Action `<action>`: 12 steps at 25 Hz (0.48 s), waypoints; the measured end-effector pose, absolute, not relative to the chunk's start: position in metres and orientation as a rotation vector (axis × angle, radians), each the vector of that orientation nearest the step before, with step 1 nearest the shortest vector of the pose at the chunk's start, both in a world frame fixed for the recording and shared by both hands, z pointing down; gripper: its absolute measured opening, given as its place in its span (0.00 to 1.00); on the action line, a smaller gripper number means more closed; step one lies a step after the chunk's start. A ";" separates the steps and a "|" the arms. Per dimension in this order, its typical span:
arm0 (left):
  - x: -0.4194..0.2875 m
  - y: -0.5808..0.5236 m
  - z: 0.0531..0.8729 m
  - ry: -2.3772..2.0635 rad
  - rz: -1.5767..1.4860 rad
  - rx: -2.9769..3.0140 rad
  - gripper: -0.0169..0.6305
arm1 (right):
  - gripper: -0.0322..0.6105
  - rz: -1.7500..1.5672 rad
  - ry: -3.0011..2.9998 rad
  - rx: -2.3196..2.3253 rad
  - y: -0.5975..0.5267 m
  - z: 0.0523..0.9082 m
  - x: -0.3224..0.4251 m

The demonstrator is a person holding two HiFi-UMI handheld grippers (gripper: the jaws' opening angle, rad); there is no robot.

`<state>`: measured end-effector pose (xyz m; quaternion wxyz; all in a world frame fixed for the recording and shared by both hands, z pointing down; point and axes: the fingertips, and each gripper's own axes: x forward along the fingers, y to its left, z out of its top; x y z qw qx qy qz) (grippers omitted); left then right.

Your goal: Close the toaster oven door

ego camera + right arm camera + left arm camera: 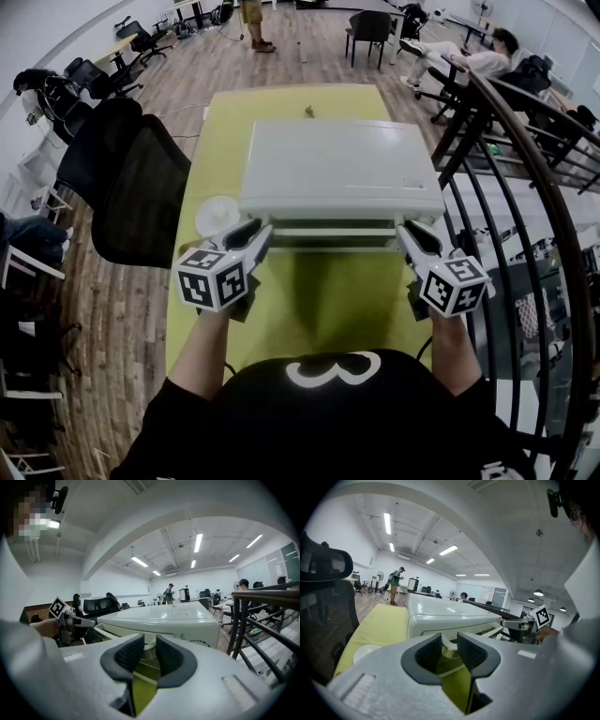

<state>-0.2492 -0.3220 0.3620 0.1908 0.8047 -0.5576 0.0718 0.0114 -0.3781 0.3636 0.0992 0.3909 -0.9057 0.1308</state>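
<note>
A white toaster oven (pixel 337 164) stands on the yellow-green table (pixel 309 300). Its door (pixel 333 234) hangs partly open below the front edge, and I see the table through the gap. My left gripper (pixel 258 232) is at the door's left end and my right gripper (pixel 405 232) at its right end. In the left gripper view the pale door handle (pixel 448 643) passes between the dark pads of the left gripper (pixel 449 651). In the right gripper view the same handle (pixel 149 648) sits between the pads of the right gripper (pixel 150 654). Both look shut on it.
A small white dish (pixel 216 214) lies on the table left of the oven. Black office chairs (pixel 141 187) stand close to the table's left side. A dark metal railing (pixel 525 187) runs along the right. People sit and stand far back in the room.
</note>
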 end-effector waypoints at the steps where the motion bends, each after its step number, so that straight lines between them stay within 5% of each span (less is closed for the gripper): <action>1: -0.249 -0.322 0.362 -1.577 0.210 2.268 0.19 | 0.18 0.382 -2.679 1.161 -0.378 0.363 0.012; 12: -0.217 -0.298 0.327 -1.560 0.121 2.408 0.19 | 0.08 0.227 -2.782 1.124 -0.340 0.335 0.004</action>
